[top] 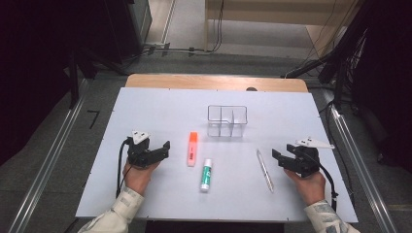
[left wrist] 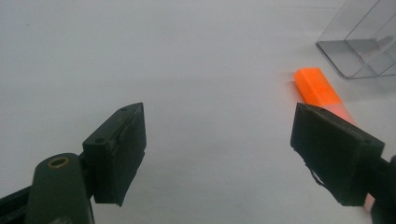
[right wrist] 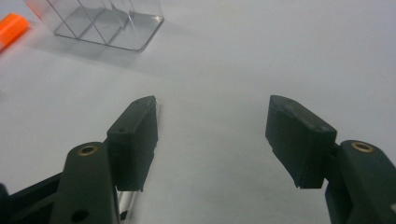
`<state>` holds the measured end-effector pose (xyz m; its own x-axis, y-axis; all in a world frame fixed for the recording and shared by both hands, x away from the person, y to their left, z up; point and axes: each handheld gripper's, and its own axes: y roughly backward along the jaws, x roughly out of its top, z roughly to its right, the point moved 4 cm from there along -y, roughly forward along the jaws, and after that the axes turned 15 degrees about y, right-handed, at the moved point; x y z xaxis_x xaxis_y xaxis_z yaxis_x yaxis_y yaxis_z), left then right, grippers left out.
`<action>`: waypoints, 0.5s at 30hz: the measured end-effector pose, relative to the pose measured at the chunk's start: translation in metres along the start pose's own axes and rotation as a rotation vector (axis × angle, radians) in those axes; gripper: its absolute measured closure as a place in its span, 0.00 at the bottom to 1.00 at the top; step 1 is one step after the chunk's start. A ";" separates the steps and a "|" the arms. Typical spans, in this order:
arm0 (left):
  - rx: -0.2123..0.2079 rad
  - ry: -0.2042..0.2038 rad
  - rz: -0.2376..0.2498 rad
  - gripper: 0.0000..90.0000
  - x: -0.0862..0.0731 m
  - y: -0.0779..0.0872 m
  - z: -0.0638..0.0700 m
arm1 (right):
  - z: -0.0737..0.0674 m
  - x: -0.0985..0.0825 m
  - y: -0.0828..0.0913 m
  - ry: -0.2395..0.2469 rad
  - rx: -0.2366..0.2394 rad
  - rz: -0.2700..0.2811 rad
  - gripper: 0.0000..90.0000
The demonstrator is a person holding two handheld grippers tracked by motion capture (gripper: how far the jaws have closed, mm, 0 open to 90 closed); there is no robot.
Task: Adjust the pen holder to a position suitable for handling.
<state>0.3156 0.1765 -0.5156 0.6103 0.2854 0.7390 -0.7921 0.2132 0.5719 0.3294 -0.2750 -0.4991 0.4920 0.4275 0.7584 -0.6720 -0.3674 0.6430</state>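
An orange highlighter [top: 192, 148] lies on the white tabletop [top: 145, 111], just right of my left gripper [top: 163, 149]. That gripper rests low on the table with nothing between its fingers. In the left gripper view the open left gripper [left wrist: 217, 126] frames bare table, and the highlighter [left wrist: 317, 88] passes behind the right-hand jaw. A white glue stick with a green label [top: 206, 174] lies near the centre front. A slim silver pen [top: 265, 170] lies just left of my open right gripper [top: 282, 154]. In the right gripper view the right gripper [right wrist: 212, 109] holds nothing, and the pen [right wrist: 126, 205] peeks out beside the left-hand jaw.
A clear divided organiser box [top: 227, 121] stands upright behind the items at the table's middle. The same box [left wrist: 362, 51] appears at the upper right of the left gripper view, and the box [right wrist: 102, 23] sits at the upper left of the right gripper view. Metal rails flank the table.
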 end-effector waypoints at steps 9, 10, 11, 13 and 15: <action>-0.002 0.035 0.013 0.20 -0.001 0.007 -0.009 | 0.001 -0.003 0.001 -0.006 0.001 0.002 0.36; 0.000 0.036 0.011 0.20 0.000 0.007 -0.010 | 0.000 -0.003 0.001 -0.002 0.001 0.002 0.36; 0.002 0.045 0.015 0.20 0.000 0.008 -0.011 | -0.001 -0.003 0.001 0.000 0.003 0.000 0.36; 0.001 0.049 0.014 0.20 0.000 0.008 -0.012 | -0.001 -0.002 0.000 0.005 0.005 -0.001 0.36; 0.001 0.052 0.015 0.20 0.000 0.008 -0.012 | -0.002 -0.002 0.000 0.004 0.007 -0.001 0.36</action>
<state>0.3093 0.1894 -0.5156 0.5974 0.3365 0.7279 -0.8011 0.2078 0.5614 0.3274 -0.2743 -0.5010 0.4905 0.4316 0.7571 -0.6674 -0.3726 0.6448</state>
